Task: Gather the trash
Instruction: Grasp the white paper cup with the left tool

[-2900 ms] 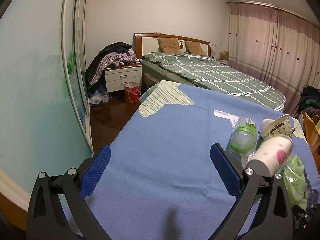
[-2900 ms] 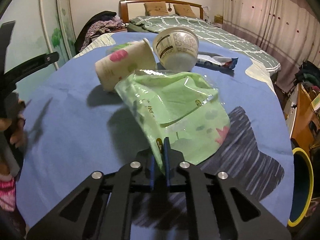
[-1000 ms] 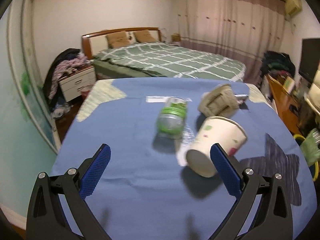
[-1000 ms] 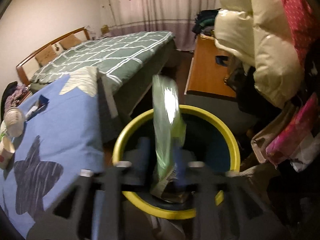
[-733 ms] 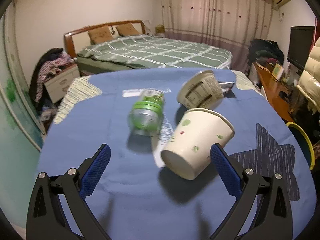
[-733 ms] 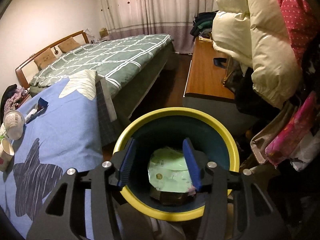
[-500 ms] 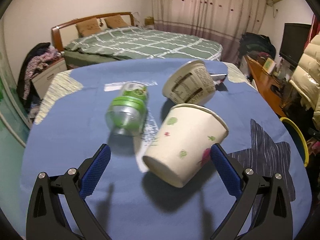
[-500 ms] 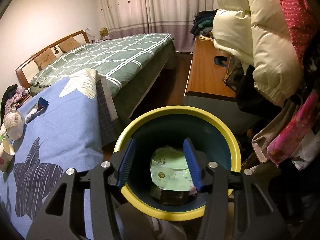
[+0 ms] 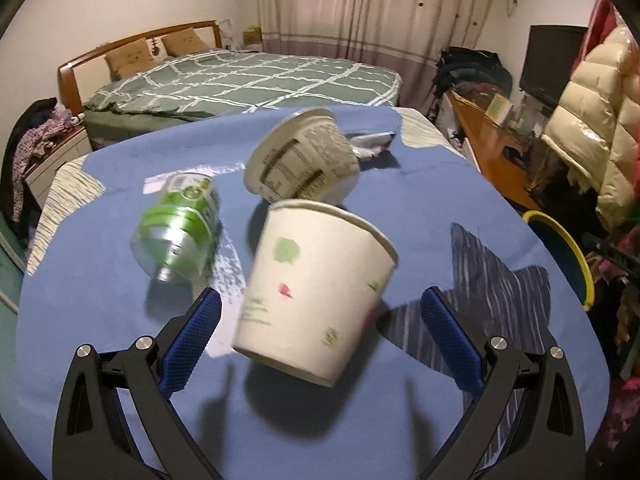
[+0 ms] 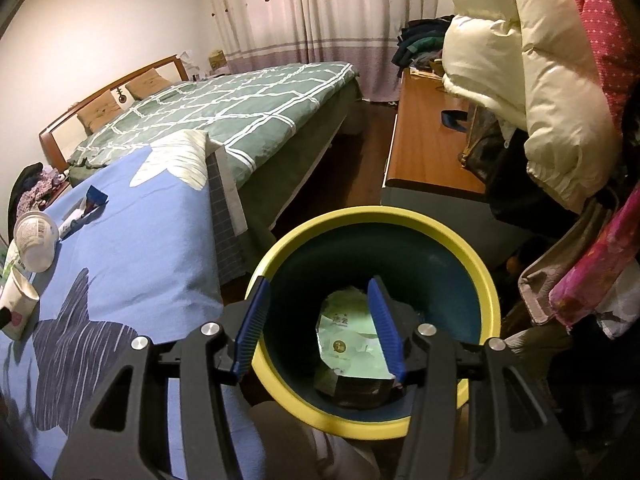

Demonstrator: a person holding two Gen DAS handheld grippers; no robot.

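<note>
The left gripper (image 9: pixel 318 332) is spread wide, its blue pads either side of a white paper cup (image 9: pixel 316 292) that lies on its side on the blue cloth (image 9: pixel 100 312), touching neither pad (as far as the blur allows). The cup's long axis runs away from the gripper, base nearest, open mouth toward the tub (image 9: pixel 302 160) beyond. The right gripper (image 10: pixel 320 328) hangs open and empty over the yellow-rimmed bin (image 10: pixel 476 264), where a green wrapper (image 10: pixel 352 336) lies flat.
</note>
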